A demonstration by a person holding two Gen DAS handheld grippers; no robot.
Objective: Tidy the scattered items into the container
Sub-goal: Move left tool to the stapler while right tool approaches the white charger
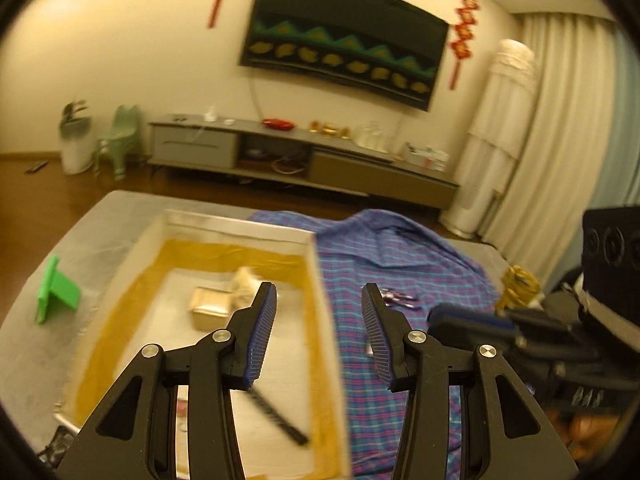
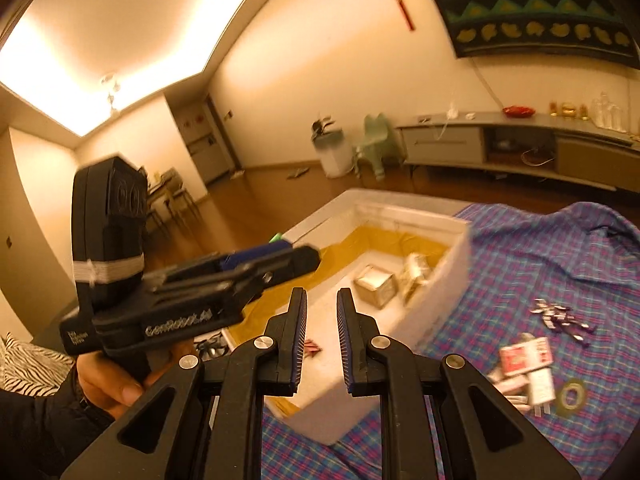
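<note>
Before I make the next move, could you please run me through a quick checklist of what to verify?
1. Left claw empty and open: ok.
2. Right claw empty and open: ok.
3. White box open and reachable: ok.
4. Items still outside on the plaid shirt: not ok; purple clips, small packets and tape roll remain.
5. Room left in the box: ok.
6. Claws clear of each other: cannot tell.
</note>
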